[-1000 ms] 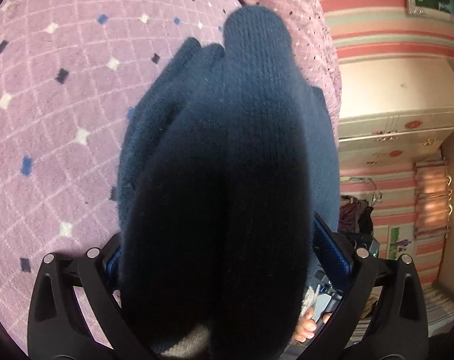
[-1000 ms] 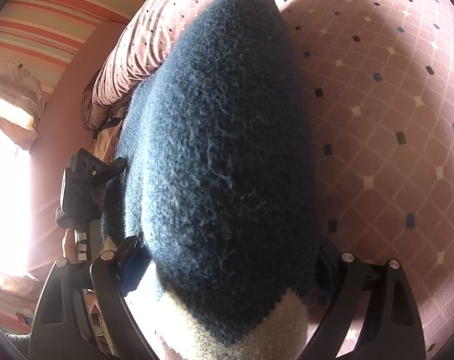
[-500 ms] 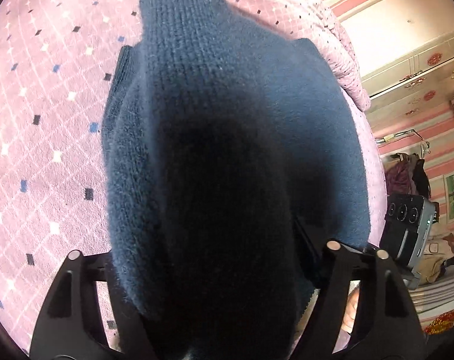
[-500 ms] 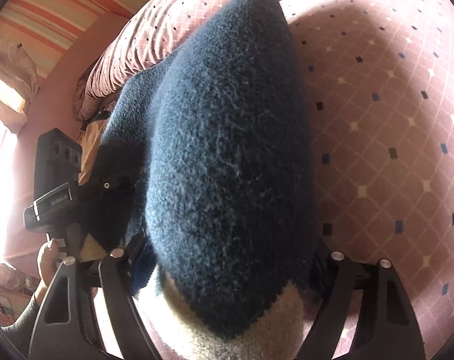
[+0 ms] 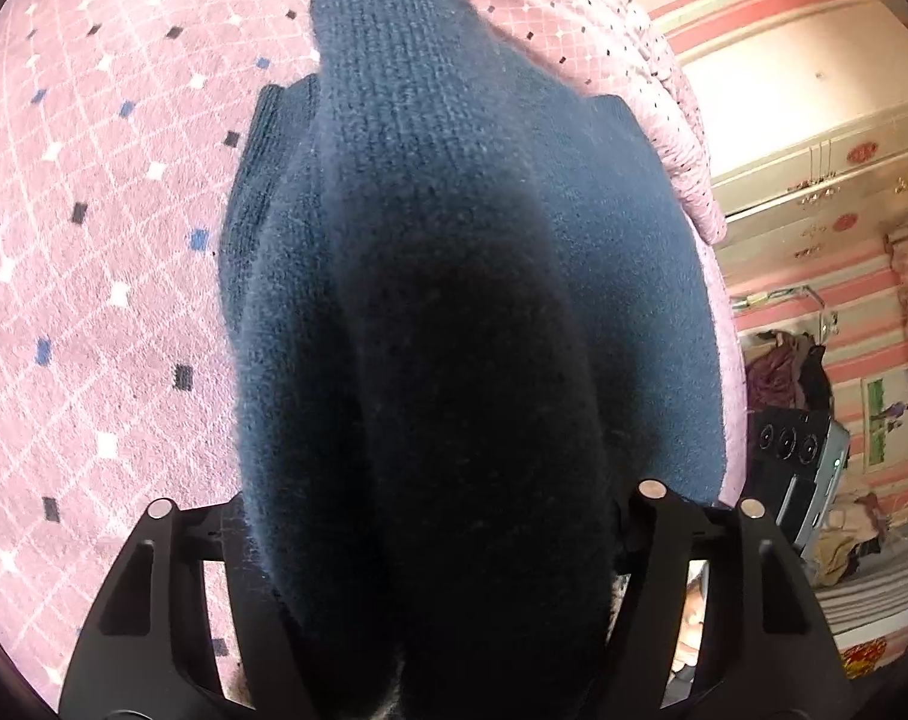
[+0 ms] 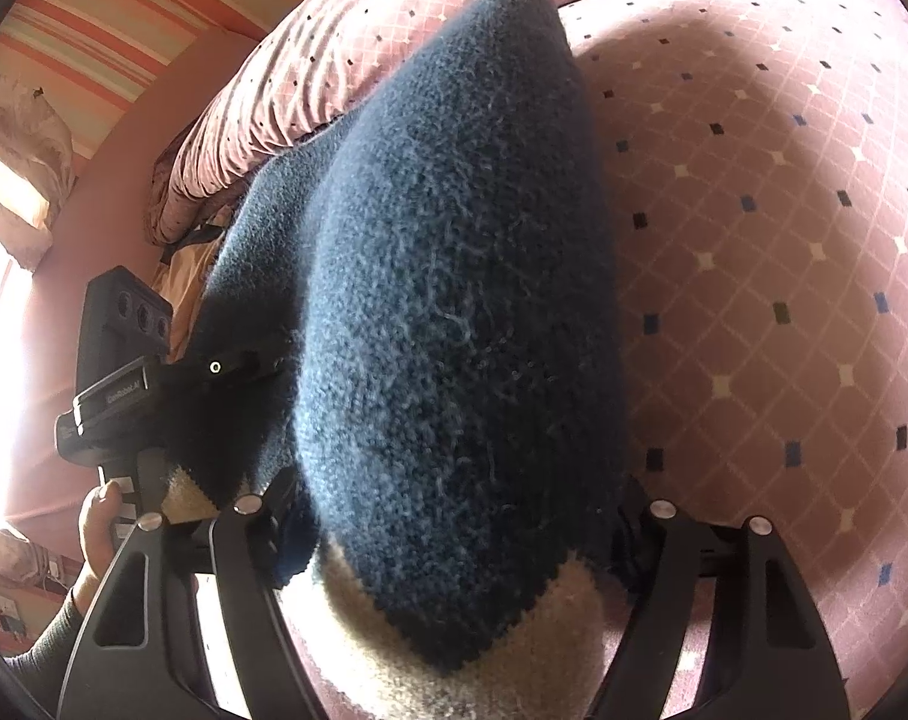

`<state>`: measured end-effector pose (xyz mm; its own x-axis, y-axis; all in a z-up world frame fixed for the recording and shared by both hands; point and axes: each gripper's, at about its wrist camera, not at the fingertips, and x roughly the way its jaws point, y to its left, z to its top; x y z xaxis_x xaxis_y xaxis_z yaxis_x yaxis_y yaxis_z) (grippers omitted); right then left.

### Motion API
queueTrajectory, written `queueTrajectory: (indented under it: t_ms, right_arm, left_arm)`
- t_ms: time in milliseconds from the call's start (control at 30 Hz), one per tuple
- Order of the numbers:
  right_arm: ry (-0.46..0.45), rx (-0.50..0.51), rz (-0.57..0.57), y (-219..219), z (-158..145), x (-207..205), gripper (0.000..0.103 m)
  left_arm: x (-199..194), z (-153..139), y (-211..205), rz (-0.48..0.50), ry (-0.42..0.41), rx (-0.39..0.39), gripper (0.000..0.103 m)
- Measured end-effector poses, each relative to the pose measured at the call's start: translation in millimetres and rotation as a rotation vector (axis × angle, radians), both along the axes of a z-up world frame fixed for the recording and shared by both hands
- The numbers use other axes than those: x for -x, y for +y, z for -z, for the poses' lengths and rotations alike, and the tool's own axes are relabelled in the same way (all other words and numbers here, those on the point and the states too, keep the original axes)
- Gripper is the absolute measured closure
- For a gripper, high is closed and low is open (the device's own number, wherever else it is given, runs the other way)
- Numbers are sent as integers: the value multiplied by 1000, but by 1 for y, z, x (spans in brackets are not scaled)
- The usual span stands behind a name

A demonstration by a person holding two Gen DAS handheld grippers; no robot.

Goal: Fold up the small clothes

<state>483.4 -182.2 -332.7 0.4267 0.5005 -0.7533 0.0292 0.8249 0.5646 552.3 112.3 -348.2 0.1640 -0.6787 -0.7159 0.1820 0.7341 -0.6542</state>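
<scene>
Navy knit sweater (image 5: 466, 324) bunched thick between both tools, over pink diamond-print bedspread (image 5: 94, 276). Left gripper (image 5: 436, 540): jaws just been closing, knit filling the gap, clamped. Right gripper (image 6: 454, 540): likewise closing, pinching navy fold at cream band (image 6: 454, 678). Fingertips hidden by fabric.

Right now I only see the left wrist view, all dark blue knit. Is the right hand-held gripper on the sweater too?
Observer: Yes, the sweater is bunched inside the right hand-held gripper; its jaws have just been closing.
Operator: All blue there?
Observer: No, a cream patch with a zigzag edge sits by that gripper.
Operator: See my left one?
Observer: Yes, the left hand-held gripper, held by a hand, has the sweater's left side between its fingers; jaws just closing too.
</scene>
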Motion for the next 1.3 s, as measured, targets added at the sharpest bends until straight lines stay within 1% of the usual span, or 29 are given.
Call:
queueTrajectory:
  t_ms: [67,167,467,567,600,633,700,733,800,933,1067,1200,1300]
  right_arm:
    - [4,0,4,0,-1,-1,29]
    - [-2,0,12,3,0,-1,29]
    - [5,-9,18,2,0,2,28]
    - [0,6,18,3,-1,3,29]
    - [-12,28,16,5,-4,3,30]
    - [-24,43,18,6,-7,4,34]
    - [-58,74,29,11,-14,8,40]
    - [-71,84,32,12,-17,10,41]
    - [-77,81,33,11,-19,11,43]
    - [-104,93,14,9,-26,14,47]
    - [-155,91,8,5,-42,19,48]
    - [-190,92,6,-3,-58,25,49]
    - [-208,91,18,-17,-68,31,49]
  left_arm:
    - [-6,-4,-11,1,2,-9,38]
    - [-10,-5,-16,-1,1,-9,38]
    - [-12,-7,-20,-7,-2,-14,40]
    - [-12,-9,-21,-13,-10,-29,42]
    - [-11,-11,-22,-17,-18,-38,44]
    - [-9,-15,-25,-19,-42,-59,48]
    - [-5,-23,-28,-19,-79,-89,52]
    - [-4,-26,-30,-24,-94,-101,53]
    - [-1,-29,-30,-35,-100,-101,54]
    - [8,-39,-37,-53,-152,-135,56]
    - [13,-54,-39,-68,-176,-121,56]
    - [15,-73,-51,-67,-203,-151,56]
    - [19,-93,-75,-63,-225,-184,56]
